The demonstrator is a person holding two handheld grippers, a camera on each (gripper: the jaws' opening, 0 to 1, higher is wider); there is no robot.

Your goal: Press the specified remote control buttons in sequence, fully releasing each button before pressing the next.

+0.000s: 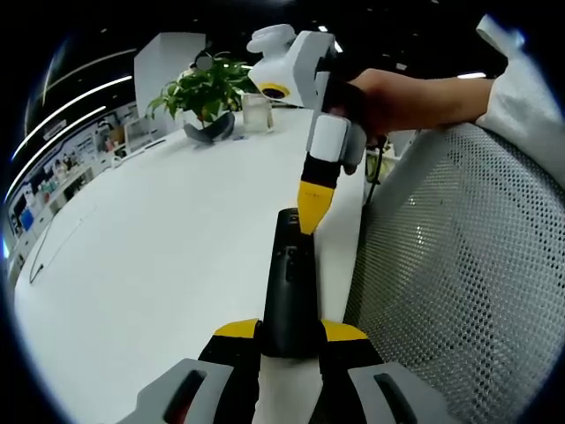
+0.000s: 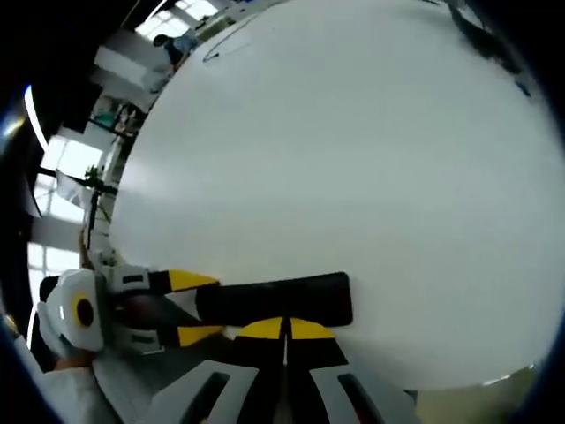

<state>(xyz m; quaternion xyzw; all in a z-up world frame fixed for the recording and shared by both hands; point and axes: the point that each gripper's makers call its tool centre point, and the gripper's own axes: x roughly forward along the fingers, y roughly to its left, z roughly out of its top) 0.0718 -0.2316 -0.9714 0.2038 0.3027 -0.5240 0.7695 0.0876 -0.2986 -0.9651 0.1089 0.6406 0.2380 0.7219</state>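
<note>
Left gripper view puts the slim black plastic remote control (image 1: pixel 289 291) in the lower middle of the frame, lying on the white bench (image 1: pixel 159 256) with its long axis running straight away from you. Your left gripper (image 1: pixel 290 340) is clamped on its near end, a yellow tip on either side. Your right gripper (image 1: pixel 311 212) comes down from the upper right, jaws together, its point touching the far end of the remote. In the right gripper view the remote (image 2: pixel 278 300) lies crosswise at lower centre, just above the closed right gripper (image 2: pixel 284 329).
</note>
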